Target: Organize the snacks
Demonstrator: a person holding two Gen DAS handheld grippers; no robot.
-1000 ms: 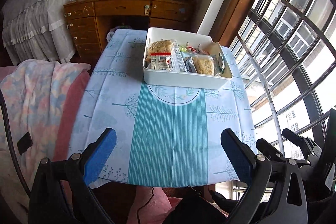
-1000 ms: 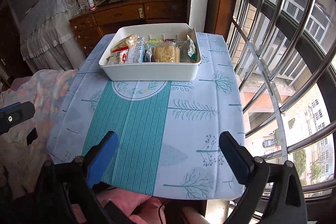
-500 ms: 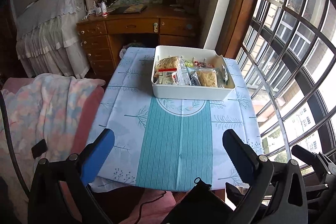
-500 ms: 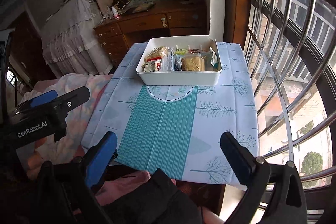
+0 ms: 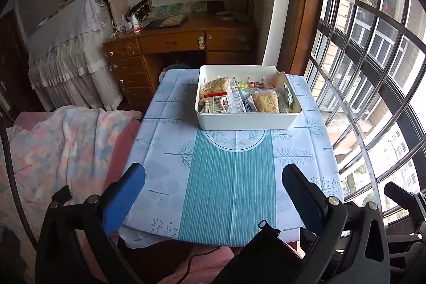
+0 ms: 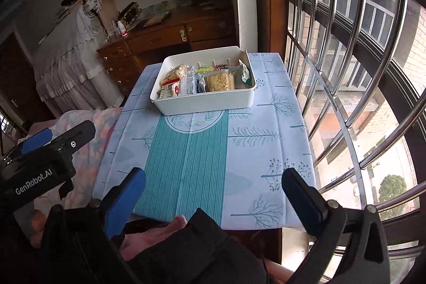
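Observation:
A white bin [image 5: 247, 121] [image 6: 210, 100] stands at the far end of a small table with a blue tree-print cloth [image 5: 226, 177] [image 6: 186, 159]. Several snack packets [image 5: 239, 99] [image 6: 205, 81] stand upright in rows inside it, among them clear packs of yellow crackers. My left gripper [image 5: 213, 193] is open and empty, held back above the table's near edge. My right gripper [image 6: 213, 193] is also open and empty, above the near edge. The left gripper's body shows at the left of the right wrist view [image 6: 45, 159].
A barred window [image 5: 372, 97] [image 6: 359, 71] runs along the table's right side. A blanket-covered seat [image 5: 61, 145] lies to the left. A wooden desk [image 5: 181, 44] with shelves stands behind the table. A person's dark-clothed lap [image 6: 197, 249] is below the near edge.
Both grippers have pulled back and risen away from the table, so the bin looks smaller and more of the room shows. Both stay open and empty.

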